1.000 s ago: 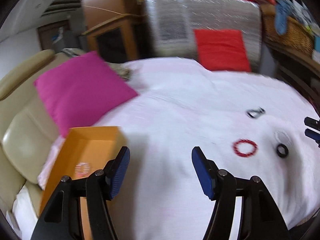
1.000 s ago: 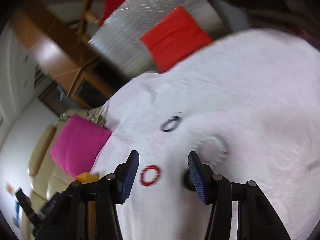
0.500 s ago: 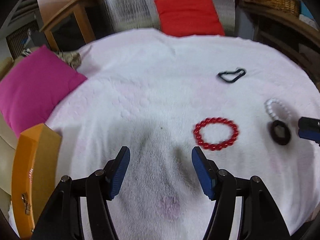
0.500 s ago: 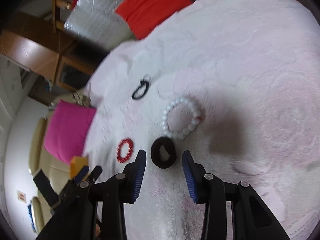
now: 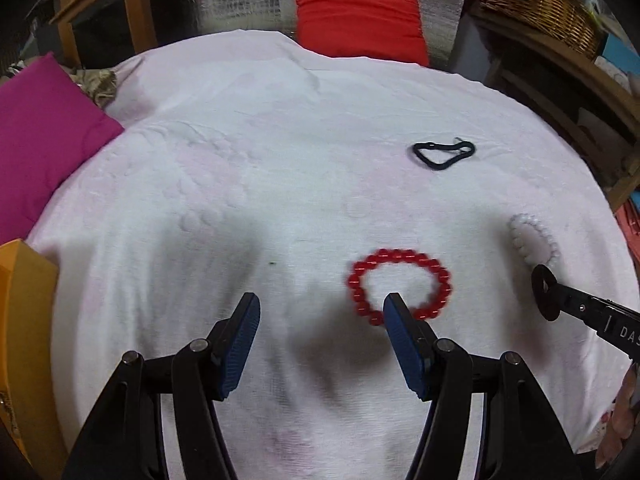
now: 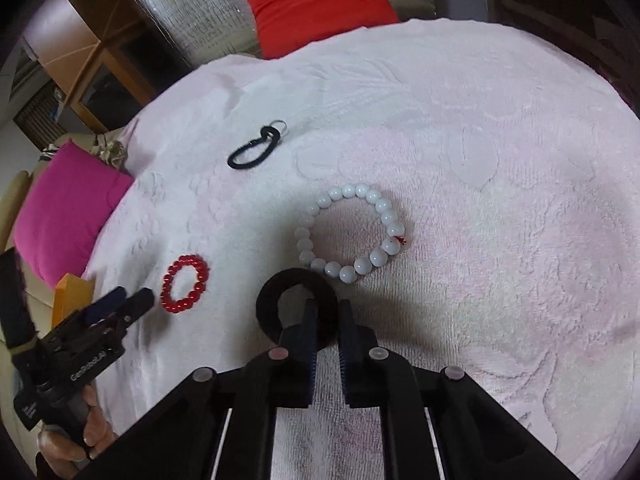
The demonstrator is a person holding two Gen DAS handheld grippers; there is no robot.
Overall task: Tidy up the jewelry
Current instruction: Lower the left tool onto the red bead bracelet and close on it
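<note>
On the pale pink cloth lie a red bead bracelet, a white bead bracelet and a black clip with a small metal ring. My left gripper is open just above the cloth, its right fingertip over the near edge of the red bracelet. My right gripper is shut on the band of a black ring, right beside the white bracelet. In the left wrist view, that black ring stands on edge at the right gripper's tip.
An orange box stands at the cloth's left edge, next to a magenta pillow. A red cushion leans at the far side. A wicker basket sits on wooden shelves at the right. A hand holds the left gripper.
My left gripper swung from over the orange box to the right and down to the red bracelet. My right gripper lowered and closed its jaws on the black ring.
</note>
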